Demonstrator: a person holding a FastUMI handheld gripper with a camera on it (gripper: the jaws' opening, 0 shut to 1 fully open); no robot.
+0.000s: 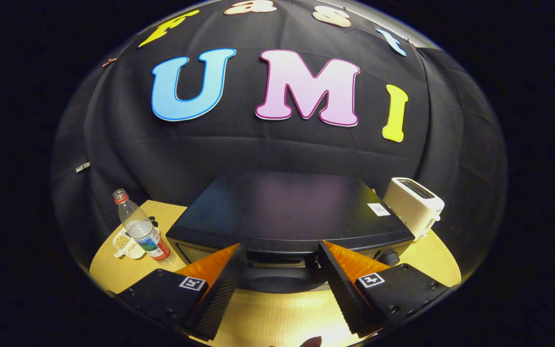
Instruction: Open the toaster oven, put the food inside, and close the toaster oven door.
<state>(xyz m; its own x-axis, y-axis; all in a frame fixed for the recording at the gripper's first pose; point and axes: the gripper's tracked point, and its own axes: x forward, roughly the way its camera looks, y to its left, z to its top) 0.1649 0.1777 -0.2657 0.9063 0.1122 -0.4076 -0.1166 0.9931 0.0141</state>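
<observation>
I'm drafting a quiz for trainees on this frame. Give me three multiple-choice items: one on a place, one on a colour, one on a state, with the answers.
1. Where does the water bottle stand?
A. on top of the oven
B. on the table, left of the oven, by a small dish
C. between the fingers

2. What colour is the toaster right of the oven?
A. white
B. red
C. green

3. How is the gripper?
A. shut on the bottle
B. shut on the toaster
C. open, fingers spread before the oven's front

Answers:
1 B: the bottle is on the table beside the dish.
2 A: its casing is white.
3 C: the fingers stand apart with the oven front in the gap, gripping nothing.
</observation>
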